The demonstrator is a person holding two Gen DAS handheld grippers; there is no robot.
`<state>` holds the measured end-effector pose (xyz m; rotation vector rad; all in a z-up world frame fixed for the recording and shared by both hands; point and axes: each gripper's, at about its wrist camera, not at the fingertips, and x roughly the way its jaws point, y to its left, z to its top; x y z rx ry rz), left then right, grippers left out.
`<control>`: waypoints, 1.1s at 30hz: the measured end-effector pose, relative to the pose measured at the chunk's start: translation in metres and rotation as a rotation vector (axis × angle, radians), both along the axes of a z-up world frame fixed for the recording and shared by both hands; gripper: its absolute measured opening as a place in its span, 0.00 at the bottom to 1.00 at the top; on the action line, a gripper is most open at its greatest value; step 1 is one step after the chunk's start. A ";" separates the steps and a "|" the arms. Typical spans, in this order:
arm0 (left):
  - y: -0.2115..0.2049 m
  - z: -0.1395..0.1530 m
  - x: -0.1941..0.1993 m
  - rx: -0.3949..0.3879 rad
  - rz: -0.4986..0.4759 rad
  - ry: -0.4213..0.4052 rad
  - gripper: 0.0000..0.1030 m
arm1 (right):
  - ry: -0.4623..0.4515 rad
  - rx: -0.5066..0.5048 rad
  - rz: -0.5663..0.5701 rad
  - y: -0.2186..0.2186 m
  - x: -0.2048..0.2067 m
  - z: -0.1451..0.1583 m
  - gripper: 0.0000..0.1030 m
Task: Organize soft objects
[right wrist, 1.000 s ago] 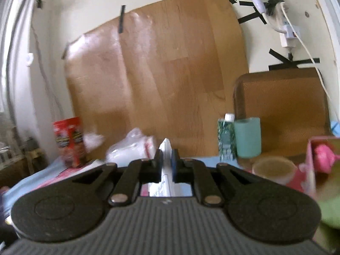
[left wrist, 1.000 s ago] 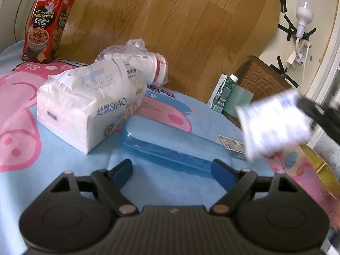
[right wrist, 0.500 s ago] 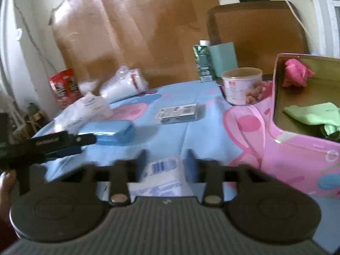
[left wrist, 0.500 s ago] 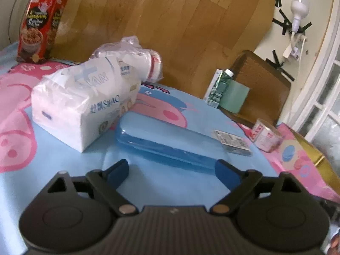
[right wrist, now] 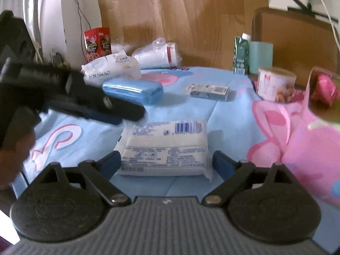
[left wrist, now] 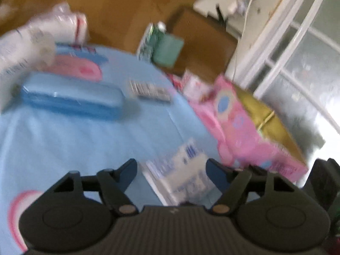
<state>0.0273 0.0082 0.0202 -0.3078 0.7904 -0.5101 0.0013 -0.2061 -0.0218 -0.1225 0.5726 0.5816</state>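
Note:
A flat white tissue pack (right wrist: pixel 165 146) with blue print lies on the blue cloth. It sits between the fingers of my right gripper (right wrist: pixel 166 160), whose jaws are opening, with the pads clear of its sides. In the blurred left wrist view the same pack (left wrist: pixel 182 170) lies between the fingers of my left gripper (left wrist: pixel 172 167). Those jaws are closing, and a gap still shows on the left side. In the right wrist view the left gripper's fingers (right wrist: pixel 119 108) reach in from the left, just behind the pack. A pink box (right wrist: pixel 308 148) stands to the right, holding a pink cloth (right wrist: pixel 325 89).
Farther back on the cloth lie a blue case (right wrist: pixel 133 89), a large tissue pack (right wrist: pixel 110 70), a plastic-wrapped roll (right wrist: pixel 159 57) and a small flat box (right wrist: pixel 209 90). A red box (right wrist: pixel 97 42), green carton (right wrist: pixel 241 55), teal cup (right wrist: pixel 260 57) and snack can (right wrist: pixel 276 85) stand along the back.
My right gripper came down with the pack, set it on the cloth and opened. My left gripper swung right over to the pack and its jaws narrowed.

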 end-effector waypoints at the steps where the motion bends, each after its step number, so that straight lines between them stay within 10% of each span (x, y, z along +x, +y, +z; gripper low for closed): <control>1: -0.007 -0.002 -0.001 0.030 0.013 -0.030 0.64 | 0.003 0.020 0.002 -0.003 -0.002 0.000 0.88; 8: -0.032 0.020 -0.001 0.036 0.002 -0.093 0.64 | -0.054 0.105 -0.058 -0.023 -0.013 0.013 0.47; 18: -0.164 0.096 0.003 -0.001 -0.331 -0.328 0.59 | -0.422 0.153 -0.285 -0.079 -0.041 0.067 0.31; 22: -0.188 0.110 0.001 0.027 -0.327 -0.404 0.61 | -0.423 0.211 -0.383 -0.118 -0.040 0.075 0.34; 27: -0.139 0.098 0.016 0.020 -0.220 -0.312 0.69 | -0.325 0.342 -0.221 -0.152 -0.056 0.071 0.43; 33: -0.084 0.038 0.009 -0.029 -0.271 0.008 0.73 | -0.170 0.206 -0.094 -0.145 -0.091 0.025 0.61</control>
